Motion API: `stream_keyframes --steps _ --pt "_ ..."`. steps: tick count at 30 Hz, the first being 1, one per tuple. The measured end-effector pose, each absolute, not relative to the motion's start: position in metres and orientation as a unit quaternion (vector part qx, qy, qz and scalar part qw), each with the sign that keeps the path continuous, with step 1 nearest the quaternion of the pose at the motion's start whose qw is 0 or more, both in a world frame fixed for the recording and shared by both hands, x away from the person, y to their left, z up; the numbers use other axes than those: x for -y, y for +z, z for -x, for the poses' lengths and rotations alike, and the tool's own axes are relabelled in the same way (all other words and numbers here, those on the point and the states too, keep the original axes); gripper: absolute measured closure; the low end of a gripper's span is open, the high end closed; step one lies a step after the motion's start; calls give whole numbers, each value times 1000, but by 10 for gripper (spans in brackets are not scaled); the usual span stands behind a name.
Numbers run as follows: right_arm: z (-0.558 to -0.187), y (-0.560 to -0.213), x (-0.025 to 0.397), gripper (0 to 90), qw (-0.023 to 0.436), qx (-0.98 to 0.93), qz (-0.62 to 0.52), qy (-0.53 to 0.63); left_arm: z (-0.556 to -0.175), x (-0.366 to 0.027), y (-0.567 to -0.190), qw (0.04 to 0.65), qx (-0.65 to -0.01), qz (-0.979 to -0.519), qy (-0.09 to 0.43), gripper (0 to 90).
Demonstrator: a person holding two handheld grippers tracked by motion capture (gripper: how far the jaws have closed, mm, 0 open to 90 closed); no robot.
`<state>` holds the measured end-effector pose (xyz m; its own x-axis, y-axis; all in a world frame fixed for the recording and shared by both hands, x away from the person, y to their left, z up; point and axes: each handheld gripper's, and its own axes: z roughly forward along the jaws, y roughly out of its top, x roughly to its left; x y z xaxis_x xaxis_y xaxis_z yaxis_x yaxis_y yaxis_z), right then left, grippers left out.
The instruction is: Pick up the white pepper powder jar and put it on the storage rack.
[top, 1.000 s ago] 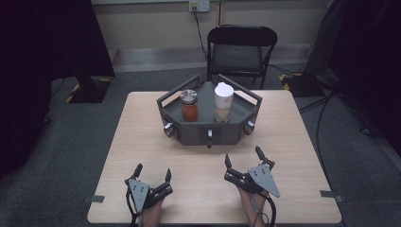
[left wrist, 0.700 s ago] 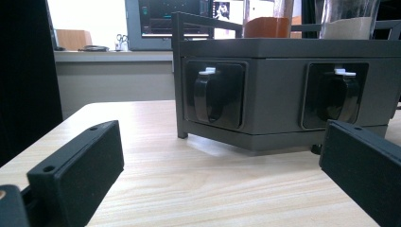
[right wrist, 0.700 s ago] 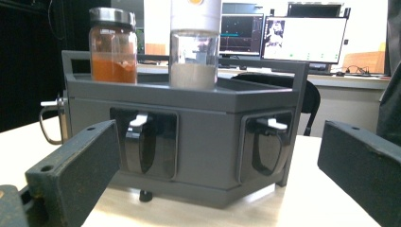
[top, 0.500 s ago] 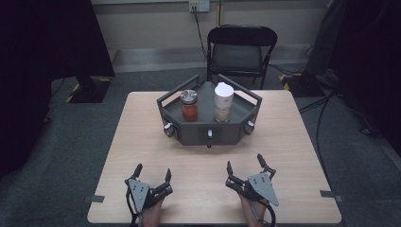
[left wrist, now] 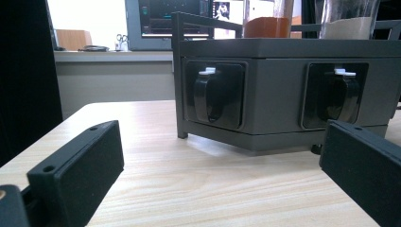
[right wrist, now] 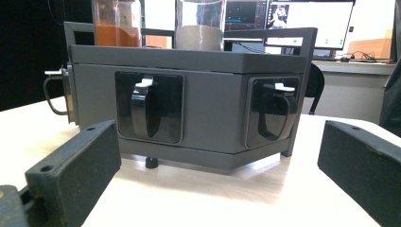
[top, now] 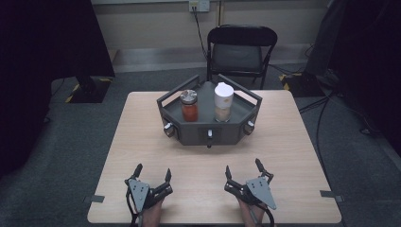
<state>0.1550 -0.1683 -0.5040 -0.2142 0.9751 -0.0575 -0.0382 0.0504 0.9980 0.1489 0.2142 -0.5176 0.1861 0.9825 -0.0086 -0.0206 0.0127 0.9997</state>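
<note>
Both grippers gape, empty: left gripper, right gripper. The grey rack with two jars sits straight ahead, mid-table, well apart; right gripper looks marginally nearer, probably.

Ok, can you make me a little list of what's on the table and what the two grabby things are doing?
table: light wood
rack: dark grey, angled sides, at the far middle of the table
knobs: three on the rack's front faces, middle one
red jar: on the rack, left, metal lid
white jar: on the rack, right, white lid
left gripper: near edge, jaws open, holding nothing
right gripper: near edge, jaws open, holding nothing
chair: black, behind the table
</note>
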Motion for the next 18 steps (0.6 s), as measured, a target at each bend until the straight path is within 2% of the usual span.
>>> stream_keyframes --steps 18 --pt "-155 -512 174 0 455 -549 -439 547 -149 -214 -518 553 -448 -536 454 0"
